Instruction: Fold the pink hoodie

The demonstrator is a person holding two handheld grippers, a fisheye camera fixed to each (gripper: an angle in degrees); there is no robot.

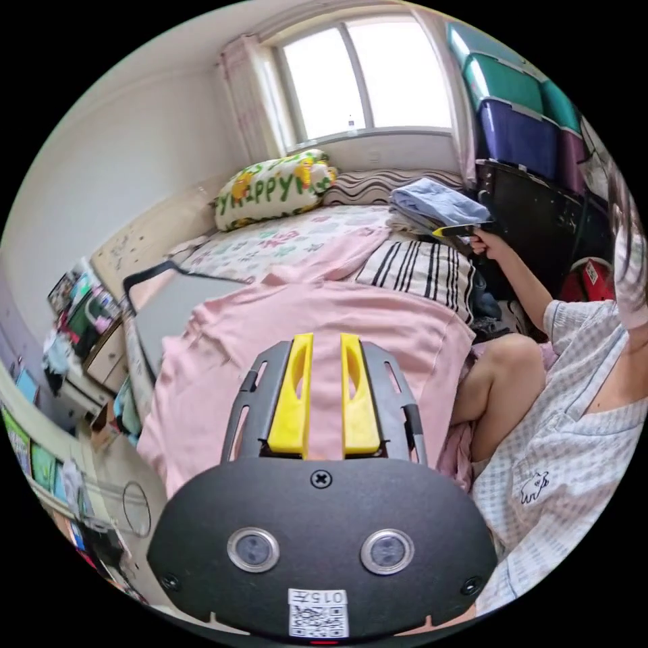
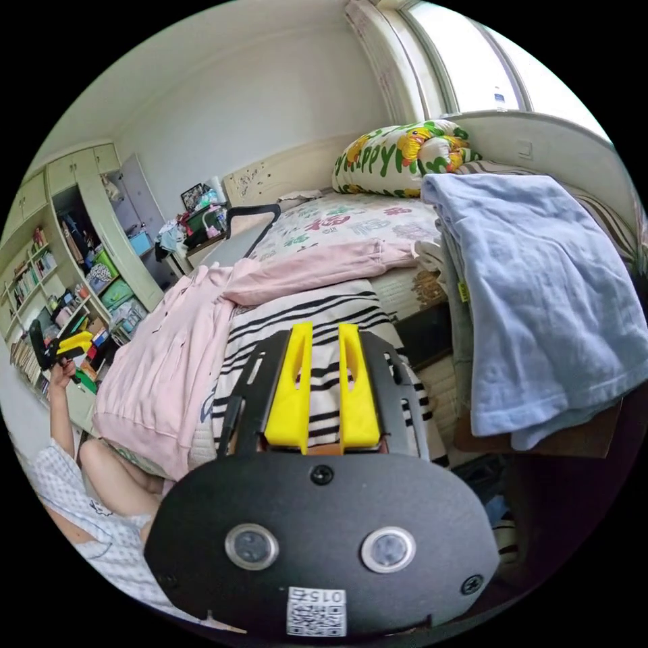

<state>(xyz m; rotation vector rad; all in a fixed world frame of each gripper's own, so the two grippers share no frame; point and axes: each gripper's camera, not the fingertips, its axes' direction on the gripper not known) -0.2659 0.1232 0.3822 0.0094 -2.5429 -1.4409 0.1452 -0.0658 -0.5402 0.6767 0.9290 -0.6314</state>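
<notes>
Pink hoodie (image 1: 317,317): spread flat across the near part of the bed (image 1: 283,239), hem edge draped over the bed's side; one sleeve (image 2: 317,266) angled across toward the folded stack, lying over the top edge of the striped garment. Held by neither gripper.

Striped garment (image 1: 418,270): white with black stripes, flat on the bed just beside the hoodie, between it and the stack.

Left gripper (image 1: 326,341): yellow jaws nearly together, a narrow gap between them, nothing in them; above the hoodie in the left gripper view, contact not discernible. In the right gripper view, raised in the person's hand (image 2: 62,370) well apart from the bed.

Right gripper (image 2: 325,331): yellow jaws nearly together, narrow gap, empty; over the striped garment. In the left gripper view, held out in the person's hand (image 1: 487,244) near the stack.

Folded stack, light blue garment (image 2: 540,283) uppermost: at the far end of the bed, beside a dark piece of furniture.

Printed pillow (image 1: 273,189): at the head of the bed, below the window (image 1: 368,74).

Storage boxes (image 1: 516,115): green and purple, stacked beside the window.

Person: seated at the bedside, bare knee (image 1: 509,351) against the hanging hoodie edge, checked shirt.

Shelving (image 2: 40,283): cluttered, along the far wall.
</notes>
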